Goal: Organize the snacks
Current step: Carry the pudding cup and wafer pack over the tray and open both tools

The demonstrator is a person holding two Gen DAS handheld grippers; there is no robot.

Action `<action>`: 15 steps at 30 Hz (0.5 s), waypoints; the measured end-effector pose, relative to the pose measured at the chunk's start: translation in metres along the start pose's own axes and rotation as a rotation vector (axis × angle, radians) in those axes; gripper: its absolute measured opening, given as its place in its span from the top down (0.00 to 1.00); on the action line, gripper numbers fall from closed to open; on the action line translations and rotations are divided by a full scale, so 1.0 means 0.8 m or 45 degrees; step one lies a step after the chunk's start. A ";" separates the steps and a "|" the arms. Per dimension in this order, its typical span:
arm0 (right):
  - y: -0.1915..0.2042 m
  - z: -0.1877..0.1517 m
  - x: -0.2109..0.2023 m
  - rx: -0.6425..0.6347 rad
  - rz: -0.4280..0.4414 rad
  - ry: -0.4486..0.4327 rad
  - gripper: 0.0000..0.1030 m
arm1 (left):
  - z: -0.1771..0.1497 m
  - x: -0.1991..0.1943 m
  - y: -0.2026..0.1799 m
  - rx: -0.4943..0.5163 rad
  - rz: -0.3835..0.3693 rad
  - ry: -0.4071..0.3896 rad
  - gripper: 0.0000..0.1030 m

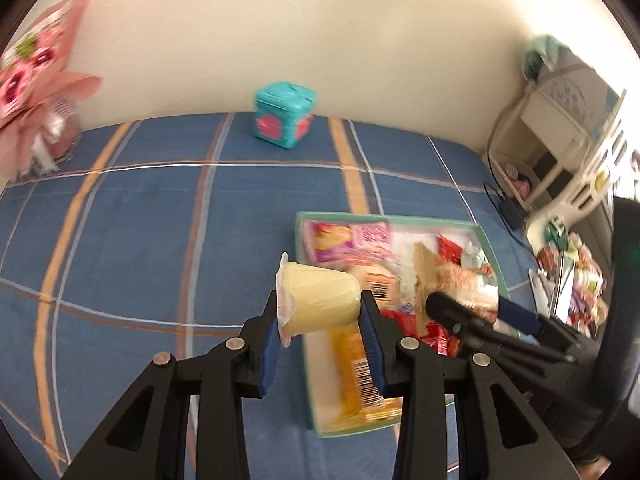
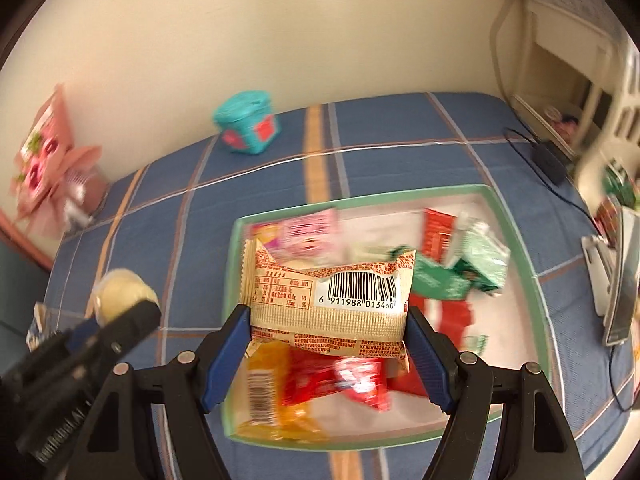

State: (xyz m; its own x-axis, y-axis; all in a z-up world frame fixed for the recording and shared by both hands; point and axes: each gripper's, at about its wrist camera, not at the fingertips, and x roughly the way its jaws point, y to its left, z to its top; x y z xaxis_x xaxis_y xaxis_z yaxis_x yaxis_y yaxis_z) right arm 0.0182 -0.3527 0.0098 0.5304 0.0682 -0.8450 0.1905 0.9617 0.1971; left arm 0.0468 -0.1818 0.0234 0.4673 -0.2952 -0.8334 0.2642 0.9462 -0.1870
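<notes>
Two snacks are in your grip above the bed, the pudding cup (image 1: 320,300) clamped in your left gripper (image 1: 320,344) beside the tray (image 2: 520,240), the beige packet (image 2: 328,300) in your right gripper (image 2: 328,354) over it, so sorting looks midway.

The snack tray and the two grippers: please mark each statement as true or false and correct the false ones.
1. The left gripper holds a pale yellow pudding cup. True.
2. The right gripper is empty. False: it is shut on a beige snack packet with a barcode.
3. The green-rimmed tray lies on a blue plaid cloth. True.
4. The teal box is inside the tray. False: it stands apart, near the wall.
5. The tray holds only one snack. False: several packets, red, green, pink and orange, lie in it.
</notes>
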 end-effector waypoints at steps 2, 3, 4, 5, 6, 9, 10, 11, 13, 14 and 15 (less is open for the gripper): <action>-0.018 0.004 0.004 0.034 -0.005 0.003 0.24 | 0.001 0.015 -0.013 0.032 0.002 0.016 0.63; -0.025 0.006 0.006 0.047 -0.006 0.004 0.24 | 0.002 0.022 -0.018 0.042 0.003 0.024 0.63; -0.031 0.008 0.008 0.059 -0.007 0.003 0.24 | 0.003 0.028 -0.024 0.055 0.004 0.035 0.63; -0.038 0.010 0.010 0.076 -0.011 0.002 0.24 | 0.004 0.034 -0.030 0.073 0.002 0.040 0.63; -0.043 0.013 0.012 0.090 -0.014 0.002 0.24 | 0.005 0.038 -0.035 0.086 -0.001 0.039 0.63; -0.060 0.021 0.016 0.132 -0.005 -0.006 0.24 | 0.007 0.050 -0.048 0.122 -0.018 0.043 0.63; -0.064 0.023 0.017 0.143 0.000 -0.008 0.24 | 0.008 0.054 -0.051 0.131 -0.019 0.049 0.63; -0.067 0.025 0.018 0.150 0.002 -0.011 0.24 | 0.008 0.059 -0.054 0.140 -0.019 0.053 0.63; -0.070 0.029 0.021 0.155 0.003 -0.019 0.24 | 0.007 0.068 -0.060 0.161 -0.021 0.067 0.63; -0.071 0.031 0.023 0.156 0.003 -0.025 0.24 | 0.006 0.071 -0.063 0.169 -0.022 0.074 0.63; -0.071 0.032 0.024 0.155 0.005 -0.028 0.24 | 0.005 0.076 -0.067 0.180 -0.025 0.081 0.63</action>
State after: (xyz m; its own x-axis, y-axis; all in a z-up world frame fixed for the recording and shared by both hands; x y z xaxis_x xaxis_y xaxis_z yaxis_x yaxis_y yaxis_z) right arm 0.0389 -0.4128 -0.0051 0.5489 0.0647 -0.8334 0.2865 0.9221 0.2603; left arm 0.0644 -0.2506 -0.0151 0.4079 -0.3000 -0.8623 0.3910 0.9109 -0.1320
